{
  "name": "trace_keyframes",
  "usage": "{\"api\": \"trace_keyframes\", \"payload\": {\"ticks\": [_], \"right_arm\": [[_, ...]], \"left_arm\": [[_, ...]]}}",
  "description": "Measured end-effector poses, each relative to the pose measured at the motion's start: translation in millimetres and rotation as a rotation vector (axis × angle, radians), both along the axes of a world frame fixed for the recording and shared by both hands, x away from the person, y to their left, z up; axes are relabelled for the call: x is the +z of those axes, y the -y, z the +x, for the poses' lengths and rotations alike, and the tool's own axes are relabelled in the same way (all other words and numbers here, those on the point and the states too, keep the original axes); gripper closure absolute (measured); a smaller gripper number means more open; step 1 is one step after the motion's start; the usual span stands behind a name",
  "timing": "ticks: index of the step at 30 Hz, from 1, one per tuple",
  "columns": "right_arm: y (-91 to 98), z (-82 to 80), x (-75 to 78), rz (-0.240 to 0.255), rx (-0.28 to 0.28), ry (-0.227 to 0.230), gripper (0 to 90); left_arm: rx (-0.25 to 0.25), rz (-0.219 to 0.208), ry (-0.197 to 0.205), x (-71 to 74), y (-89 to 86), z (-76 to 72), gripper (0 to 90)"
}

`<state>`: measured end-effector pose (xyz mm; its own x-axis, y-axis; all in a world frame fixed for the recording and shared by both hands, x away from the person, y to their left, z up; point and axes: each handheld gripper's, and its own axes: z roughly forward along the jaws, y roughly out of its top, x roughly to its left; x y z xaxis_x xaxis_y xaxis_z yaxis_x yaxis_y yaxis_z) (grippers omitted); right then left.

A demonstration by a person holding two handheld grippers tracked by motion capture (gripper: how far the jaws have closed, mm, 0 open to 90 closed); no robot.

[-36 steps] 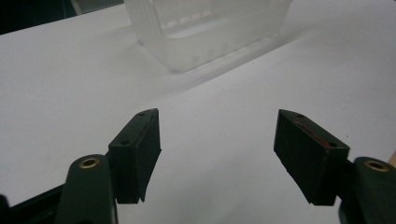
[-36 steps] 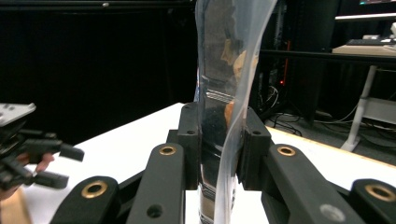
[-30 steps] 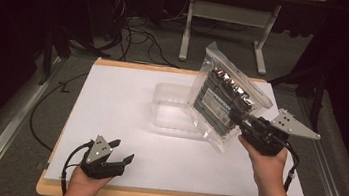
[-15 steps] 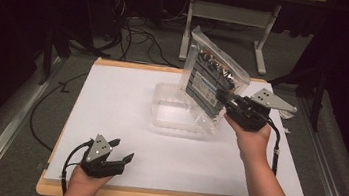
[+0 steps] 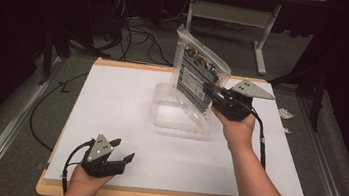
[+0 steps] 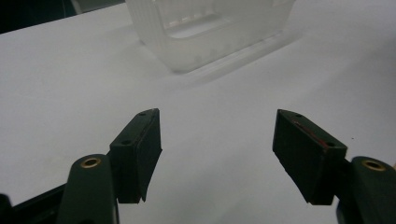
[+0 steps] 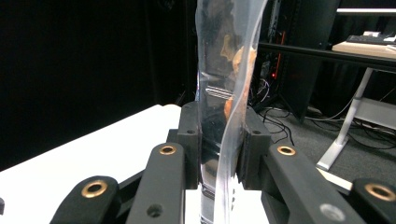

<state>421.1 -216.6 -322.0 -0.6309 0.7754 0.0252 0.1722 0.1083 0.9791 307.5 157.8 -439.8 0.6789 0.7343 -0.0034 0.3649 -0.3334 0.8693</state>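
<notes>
Bag (image 5: pixel 197 83) of dark pieces, pinched upright in my right tongs (image 5: pixel 209 90), has just moved left over the clear tub (image 5: pixel 180 114), ready for lowering in. My left tongs (image 5: pixel 123 152) rest gaping and empty on the tabletop (image 5: pixel 111 100).

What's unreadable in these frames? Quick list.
- Contents of the clear plastic zip bag: dark items, too small in the high view; blurred in the right gripper view, held by the right gripper.
- Clear plastic container: top cut off by the left gripper view's edge; in the high view the bag covers part.
- Left gripper: open, nothing between.
</notes>
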Motion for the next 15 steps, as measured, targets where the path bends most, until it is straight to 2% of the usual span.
{"api": "trace_keyframes", "payload": {"ticks": [4, 15], "right_arm": [[-7.8, 10.8, -3.5, 0.001, 0.005, -0.002, 76.0], [-19.3, 26.1, -5.8, -0.011, 0.01, -0.013, 76.0]], "left_arm": [[-0.001, 0.001, 0.002, 0.4, -0.2, 0.2, 33.1], [-0.003, -0.003, 0.002, 0.4, 0.2, 1.1, 33.1]]}}
